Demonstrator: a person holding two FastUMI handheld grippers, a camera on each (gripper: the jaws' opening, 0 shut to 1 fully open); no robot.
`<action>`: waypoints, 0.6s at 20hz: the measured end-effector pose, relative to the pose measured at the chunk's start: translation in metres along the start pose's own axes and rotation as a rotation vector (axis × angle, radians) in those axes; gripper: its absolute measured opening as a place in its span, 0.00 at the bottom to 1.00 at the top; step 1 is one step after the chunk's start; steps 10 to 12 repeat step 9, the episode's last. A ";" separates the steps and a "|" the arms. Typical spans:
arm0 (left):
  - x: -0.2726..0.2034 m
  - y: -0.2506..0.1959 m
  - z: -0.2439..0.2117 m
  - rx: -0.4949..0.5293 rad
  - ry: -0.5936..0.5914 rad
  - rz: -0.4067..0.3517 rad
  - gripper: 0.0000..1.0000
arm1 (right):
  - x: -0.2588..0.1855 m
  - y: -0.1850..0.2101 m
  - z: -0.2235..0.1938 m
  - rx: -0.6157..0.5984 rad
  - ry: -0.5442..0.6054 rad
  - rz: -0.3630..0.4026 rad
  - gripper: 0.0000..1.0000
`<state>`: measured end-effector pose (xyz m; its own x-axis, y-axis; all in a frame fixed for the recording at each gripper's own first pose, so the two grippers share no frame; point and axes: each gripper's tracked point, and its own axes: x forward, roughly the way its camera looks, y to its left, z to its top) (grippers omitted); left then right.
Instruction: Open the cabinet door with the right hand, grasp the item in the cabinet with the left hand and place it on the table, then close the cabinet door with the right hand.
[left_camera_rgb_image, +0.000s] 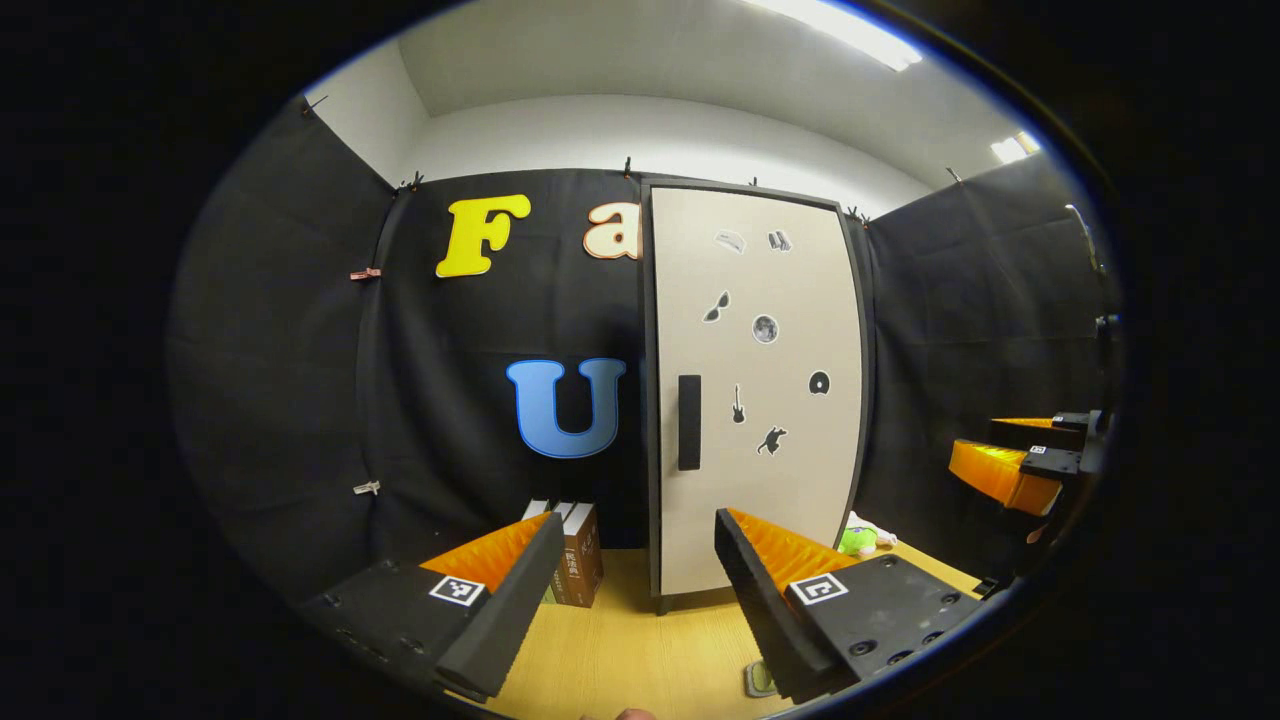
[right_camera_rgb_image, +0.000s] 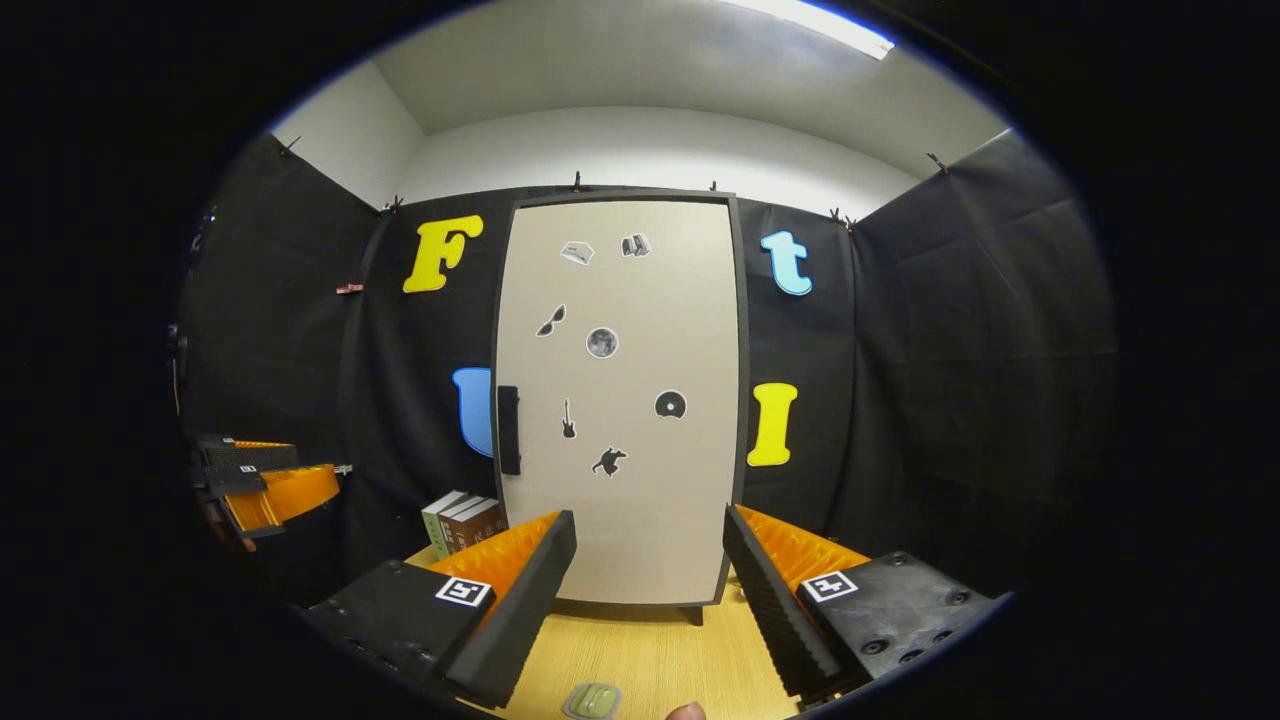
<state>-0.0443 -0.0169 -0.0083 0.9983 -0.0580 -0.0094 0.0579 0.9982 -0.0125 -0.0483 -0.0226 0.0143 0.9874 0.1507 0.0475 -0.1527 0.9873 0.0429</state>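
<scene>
The cabinet (right_camera_rgb_image: 620, 400) stood upright toward the back edge of the bench (right_camera_rgb_image: 650, 650), its door (left_camera_rgb_image: 755, 390) shut flush in the dark frame. It was a tall, flat panel with its long axis vertical, facing the front of the bench and both cameras. It looked rigid and light, likely to swing freely on hinges that were probably on the side away from the handle, though no hinge could be seen.

The place to take hold was the dark vertical handle (right_camera_rgb_image: 508, 430), a slim bar near mid-height at the door's edge on the side of the books (right_camera_rgb_image: 462, 520), which stood near the back of the bench just beside the cabinet. A pinch across the bar's narrow width, followed by a pull along an arc, seemed the likeliest way; the bar looked smooth and could slip if gripped at its very end.

The right gripper (right_camera_rgb_image: 650, 590) hung well short of the door with its jaws apart and nothing between them. The left gripper (left_camera_rgb_image: 635, 590) was likewise apart and empty, pointed at the door's handle edge. The item inside was hidden behind the shut door, so its weight and stiffness could not be judged. A small green soft thing (left_camera_rgb_image: 858, 540) lay on the bench beside the cabinet's far side.
</scene>
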 end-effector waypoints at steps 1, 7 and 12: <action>0.000 0.000 0.000 0.000 0.000 0.000 0.95 | 0.000 -0.001 0.000 0.000 -0.001 -0.001 0.96; 0.002 0.000 -0.002 0.005 0.004 0.003 0.95 | 0.002 -0.001 -0.001 -0.003 0.000 0.001 0.96; 0.003 0.001 -0.003 0.014 0.005 0.011 0.95 | 0.002 -0.002 0.000 -0.008 -0.009 0.000 0.96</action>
